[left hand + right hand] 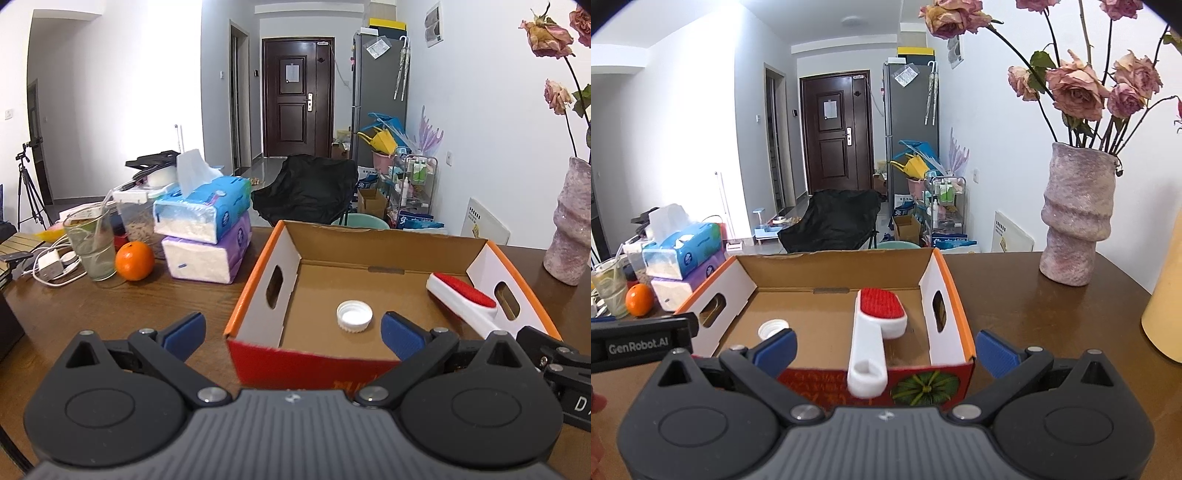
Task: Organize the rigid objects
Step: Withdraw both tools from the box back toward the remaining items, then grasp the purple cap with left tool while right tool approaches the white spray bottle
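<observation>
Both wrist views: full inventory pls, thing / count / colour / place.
box: 1, cardboard with orange rim and red front, middle of table
bottle cap: 1, white, on box floor, left part
lint brush: 1, white with red pad, in box on the right, handle resting over front wall
tissue packs: 2, blue on purple, stacked left of box
orange: 1, orange, beside tissue packs
glass: 1, clear, with straw, left of orange
vase: 1, pinkish grey, holds dried roses, right of box
table: 1, dark brown wood
chair: 1, black, behind table
left tool: 1, black with blue pads, open, empty
right tool: 1, same, open, empty
</observation>
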A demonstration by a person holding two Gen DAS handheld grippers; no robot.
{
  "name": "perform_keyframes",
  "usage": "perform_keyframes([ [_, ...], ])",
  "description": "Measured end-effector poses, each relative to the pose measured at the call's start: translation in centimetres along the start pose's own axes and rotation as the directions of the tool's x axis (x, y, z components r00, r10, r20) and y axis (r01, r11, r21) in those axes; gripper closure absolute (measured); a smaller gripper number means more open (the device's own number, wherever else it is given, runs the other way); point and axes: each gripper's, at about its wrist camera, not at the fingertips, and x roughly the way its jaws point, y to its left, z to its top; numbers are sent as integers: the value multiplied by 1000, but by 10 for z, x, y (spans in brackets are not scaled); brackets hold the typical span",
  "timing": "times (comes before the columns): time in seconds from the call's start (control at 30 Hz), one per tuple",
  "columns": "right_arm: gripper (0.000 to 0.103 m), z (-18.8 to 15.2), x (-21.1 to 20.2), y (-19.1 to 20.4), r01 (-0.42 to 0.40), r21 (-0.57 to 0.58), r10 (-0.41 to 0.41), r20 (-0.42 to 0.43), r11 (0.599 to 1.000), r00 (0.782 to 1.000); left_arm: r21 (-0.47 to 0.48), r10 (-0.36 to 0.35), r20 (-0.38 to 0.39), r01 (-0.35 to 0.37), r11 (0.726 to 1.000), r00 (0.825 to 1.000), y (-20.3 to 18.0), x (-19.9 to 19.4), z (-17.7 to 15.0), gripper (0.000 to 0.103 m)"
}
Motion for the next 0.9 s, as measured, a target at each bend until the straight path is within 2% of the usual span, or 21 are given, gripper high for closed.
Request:
perform_keyframes([
  [0.5,0,-28,-48,11,4,10,-4,15,1000,1000,-14,-9,10,9,1000,1000,24,-44,-22,0],
  [0.9,0,-58,-73,26,-10,15,10,11,1000,1000,-12,-11,15,11,1000,1000,47,-75,-53,0],
])
